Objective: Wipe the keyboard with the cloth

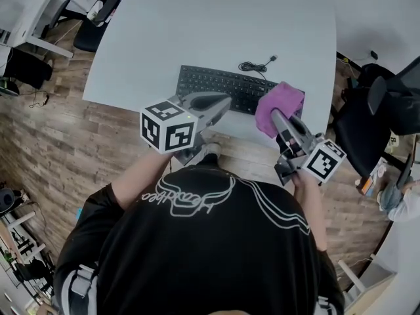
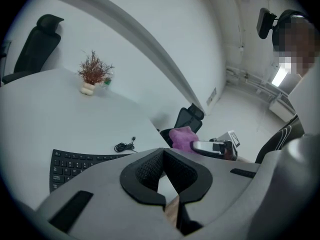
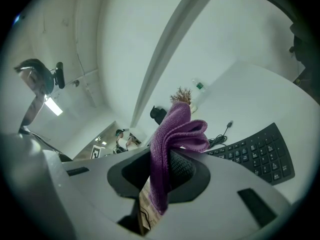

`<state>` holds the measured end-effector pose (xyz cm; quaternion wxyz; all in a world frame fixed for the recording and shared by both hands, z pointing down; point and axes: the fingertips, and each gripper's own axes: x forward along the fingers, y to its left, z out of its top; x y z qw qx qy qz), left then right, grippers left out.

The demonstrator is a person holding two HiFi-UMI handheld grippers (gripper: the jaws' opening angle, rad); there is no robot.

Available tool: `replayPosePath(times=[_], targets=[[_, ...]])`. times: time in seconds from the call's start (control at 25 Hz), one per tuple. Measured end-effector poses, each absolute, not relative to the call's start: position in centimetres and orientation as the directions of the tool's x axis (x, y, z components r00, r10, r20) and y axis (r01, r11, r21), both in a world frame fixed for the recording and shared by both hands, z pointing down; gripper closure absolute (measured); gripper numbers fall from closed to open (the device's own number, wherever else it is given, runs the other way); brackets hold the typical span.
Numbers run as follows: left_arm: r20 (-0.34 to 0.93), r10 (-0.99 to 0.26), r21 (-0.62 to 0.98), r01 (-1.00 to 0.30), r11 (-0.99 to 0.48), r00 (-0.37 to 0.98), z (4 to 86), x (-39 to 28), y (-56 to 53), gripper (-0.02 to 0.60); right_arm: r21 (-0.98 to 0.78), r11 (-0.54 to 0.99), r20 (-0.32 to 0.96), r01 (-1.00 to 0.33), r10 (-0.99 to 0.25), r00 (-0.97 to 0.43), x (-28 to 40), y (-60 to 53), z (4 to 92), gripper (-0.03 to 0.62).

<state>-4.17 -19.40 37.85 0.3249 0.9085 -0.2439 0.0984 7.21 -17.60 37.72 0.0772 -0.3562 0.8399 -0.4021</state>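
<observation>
head view, layout: black flat keyboard (image 1: 216,84) lies on the white table (image 1: 216,18), near the near edge, with its coiled black cable (image 1: 256,65) just beyond it.
head view, cloth: purple knitted cloth (image 1: 281,104) hangs bunched over the keyboard's right end, held by the right gripper (image 1: 277,118). Whether it touches the keys cannot be told.
head view, other tool: left gripper (image 1: 223,102) hovers over the near edge of the keyboard, left of the cloth.
left gripper view, jaws: tips meet, nothing between them. Keyboard shows low and left, cloth far right.
right gripper view, jaws: clamped on a folded part of the cloth. A loose lobe stands up past the tips and a tail hangs back between the pads.
right gripper view, keyboard: to the right, apart from the jaws.
handling, judgement: the cloth looks soft, light and floppy, so it will drag and fold. The present mid-fold hold leaves a free pad to press on the keys.
handling, keyboard: thin and probably light, so it may slide. The left gripper could steady its left end.
</observation>
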Motion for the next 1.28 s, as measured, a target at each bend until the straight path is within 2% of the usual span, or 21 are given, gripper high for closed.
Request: replayPosePath(times=[0.28,0.64,1.08,1.28], targets=[[0.346,-0.369,0.559,-0.505,-0.657,0.863,39.2,-5.0,-21.7,0.575,-0.715,0.436,0.150,-0.546,-0.667,-0.729,5.8,-20.8,37.6,0.540],[0.376,-0.334,0.577,-0.500,-0.645,0.864,41.9,-4.9,-23.5,0.575,-0.726,0.413,0.221,-0.550,-0.617,-0.756,3.9,-23.2,41.5,0.540],[0.398,-0.319,0.598,-0.507,-0.621,0.860,44.0,-6.4,-24.4,0.575,-0.696,0.389,0.385,-0.604,-0.508,-0.771,0.2,-23.8,47.1,0.540],[0.399,-0.325,0.610,-0.513,-0.604,0.857,44.5,-7.0,-24.7,0.575,-0.617,0.405,0.481,-0.675,-0.485,-0.731,-0.1,-24.1,48.9,0.540]])
